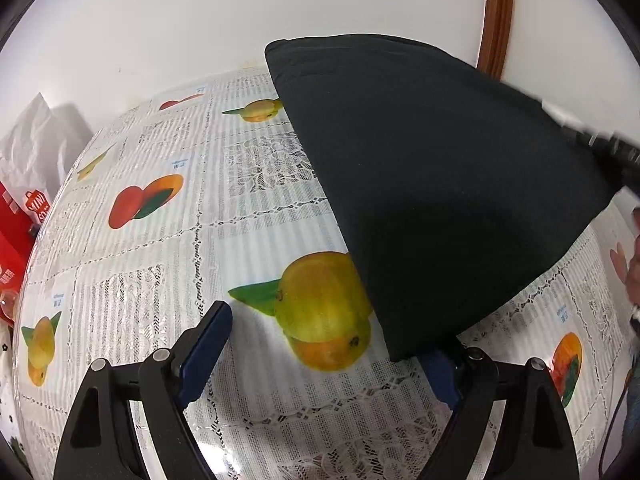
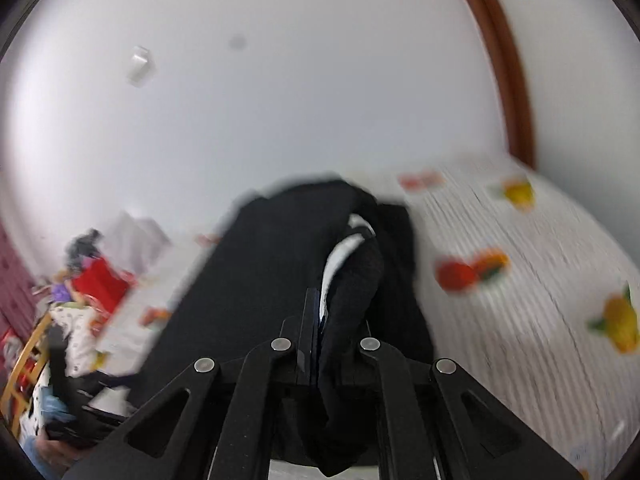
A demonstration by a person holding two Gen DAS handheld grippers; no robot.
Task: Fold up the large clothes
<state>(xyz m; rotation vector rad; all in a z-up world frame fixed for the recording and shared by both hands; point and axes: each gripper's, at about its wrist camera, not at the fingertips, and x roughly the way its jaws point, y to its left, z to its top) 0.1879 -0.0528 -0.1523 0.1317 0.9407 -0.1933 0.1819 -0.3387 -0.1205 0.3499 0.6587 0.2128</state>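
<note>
A black garment (image 1: 420, 180) lies folded on the fruit-print tablecloth (image 1: 160, 260), and its right side is lifted off the table. My left gripper (image 1: 324, 336) hovers open over the cloth near a printed mango. The garment's near corner drapes over its right blue pad (image 1: 440, 380), and nothing is pinched. My right gripper (image 1: 600, 148) shows blurred at the garment's raised right edge. In the right wrist view the right gripper (image 2: 316, 304) has its jaws together, with the black garment (image 2: 256, 280) bunched around the fingers and hanging from them. A white patch (image 2: 344, 248) shows inside a fold.
A red box (image 1: 16, 216) and a white bag (image 1: 36, 144) stand at the table's left end. A brown wooden frame (image 1: 496, 12) runs up the white wall behind. A person's hand (image 1: 628, 264) shows at the right edge. Blurred clutter (image 2: 100, 280) sits left of the garment.
</note>
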